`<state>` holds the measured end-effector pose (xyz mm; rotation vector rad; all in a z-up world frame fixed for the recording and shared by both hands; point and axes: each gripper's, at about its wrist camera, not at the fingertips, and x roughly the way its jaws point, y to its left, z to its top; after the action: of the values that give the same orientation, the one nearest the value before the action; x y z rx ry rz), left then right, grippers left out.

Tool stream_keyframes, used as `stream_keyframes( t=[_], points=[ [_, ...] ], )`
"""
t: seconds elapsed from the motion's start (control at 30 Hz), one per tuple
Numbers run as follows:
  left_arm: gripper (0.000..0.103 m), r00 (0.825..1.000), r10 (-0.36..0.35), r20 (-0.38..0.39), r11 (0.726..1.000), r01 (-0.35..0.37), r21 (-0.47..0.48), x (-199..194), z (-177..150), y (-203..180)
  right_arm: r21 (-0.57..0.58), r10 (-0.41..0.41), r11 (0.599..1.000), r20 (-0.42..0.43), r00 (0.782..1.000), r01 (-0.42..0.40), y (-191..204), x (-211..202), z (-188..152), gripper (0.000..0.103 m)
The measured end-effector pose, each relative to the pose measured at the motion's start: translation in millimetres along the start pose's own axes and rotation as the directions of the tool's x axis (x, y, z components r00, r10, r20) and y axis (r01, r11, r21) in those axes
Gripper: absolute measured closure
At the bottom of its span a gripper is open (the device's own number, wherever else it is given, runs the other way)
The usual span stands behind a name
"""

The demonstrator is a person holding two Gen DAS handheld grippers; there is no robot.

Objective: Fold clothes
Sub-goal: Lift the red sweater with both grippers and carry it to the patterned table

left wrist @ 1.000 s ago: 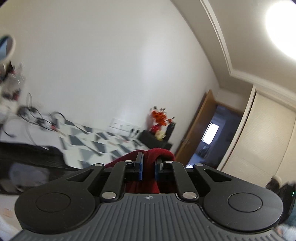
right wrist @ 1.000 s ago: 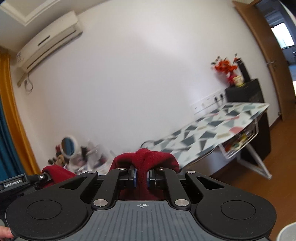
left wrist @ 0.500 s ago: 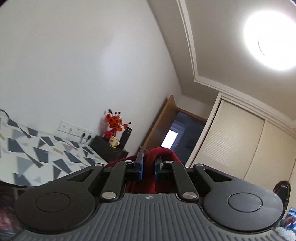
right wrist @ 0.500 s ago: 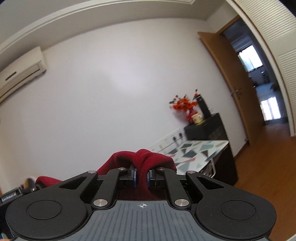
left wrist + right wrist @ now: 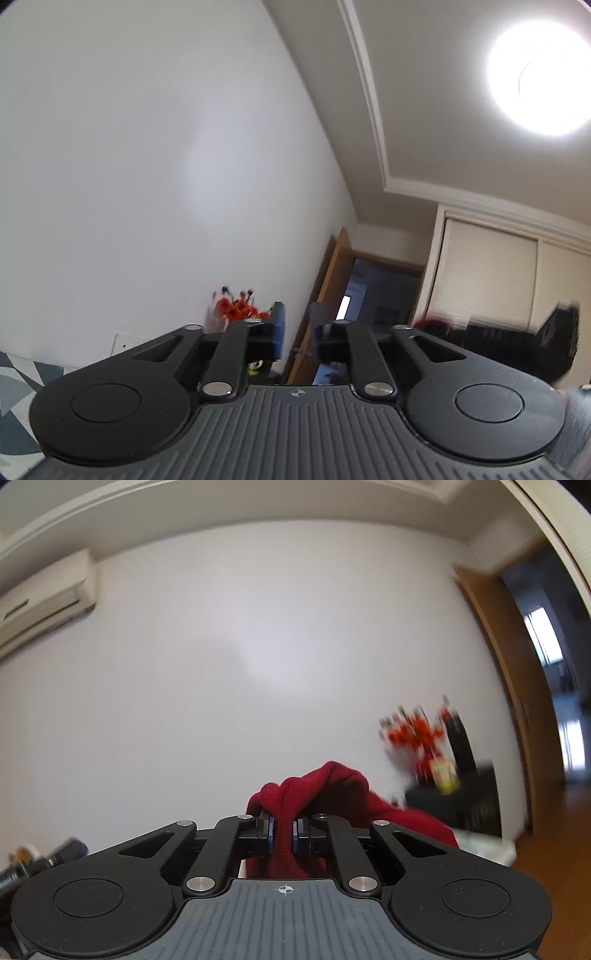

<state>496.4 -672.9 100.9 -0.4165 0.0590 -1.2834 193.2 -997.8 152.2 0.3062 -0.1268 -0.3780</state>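
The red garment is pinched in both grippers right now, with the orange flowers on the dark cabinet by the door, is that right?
Not quite. Only the right gripper pinches the red garment. The left wrist view shows the left gripper with its jaws opening and nothing between them. The orange flowers do stand on the dark cabinet by the door.

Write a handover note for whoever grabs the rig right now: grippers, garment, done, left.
Left gripper: jaws opening, nothing between them.
Right gripper: shut on the red garment, bunched and raised in front of the white wall.
Garment: one pinch point only; the rest hangs out of view.
Done: no fold visible.
Left: probably regrip with the left, spread it on a surface, fold.
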Motion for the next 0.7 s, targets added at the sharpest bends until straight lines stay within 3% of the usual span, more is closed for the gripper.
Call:
stream_keyframes(
  t=[0.03,0.1,0.23,0.37,0.47,0.53,0.63,0.7],
  points=[
    [0.04,0.999,0.023,-0.025,1.0,-0.023,-0.001,12,-6,10,-0.014,0.026,1.0,0.015,1.0,-0.026,0,19,8,0.095],
    [0.016,0.994,0.052,-0.094,0.998,-0.054,-0.011,35,-24,31,-0.042,0.076,0.996,0.029,0.997,-0.075,-1,55,26,0.095],
    [0.011,0.976,0.042,-0.214,0.999,-0.044,-0.004,75,-61,57,-0.123,0.18,0.977,0.023,0.983,-0.176,-2,125,59,0.095],
    [0.001,0.968,0.053,-0.245,0.998,-0.048,0.03,117,-79,64,-0.158,0.28,0.949,0.022,0.96,-0.273,-17,184,80,0.095],
    [0.001,0.964,0.085,-0.25,0.992,-0.059,0.11,168,-78,66,-0.122,0.365,0.925,0.03,0.931,-0.359,-43,226,90,0.095],
    [0.001,0.947,0.161,-0.277,0.978,-0.115,0.176,210,-85,68,-0.084,0.424,0.904,0.038,0.905,-0.42,-61,251,96,0.095],
    [0.001,0.931,0.241,-0.276,0.966,-0.203,0.158,254,-89,82,-0.061,0.486,0.873,0.028,0.874,-0.484,-89,295,106,0.095],
    [0.001,0.918,0.27,-0.291,0.961,-0.273,0.031,271,-88,100,-0.06,0.506,0.862,0.021,0.863,-0.504,-109,322,112,0.095]
  ],
)
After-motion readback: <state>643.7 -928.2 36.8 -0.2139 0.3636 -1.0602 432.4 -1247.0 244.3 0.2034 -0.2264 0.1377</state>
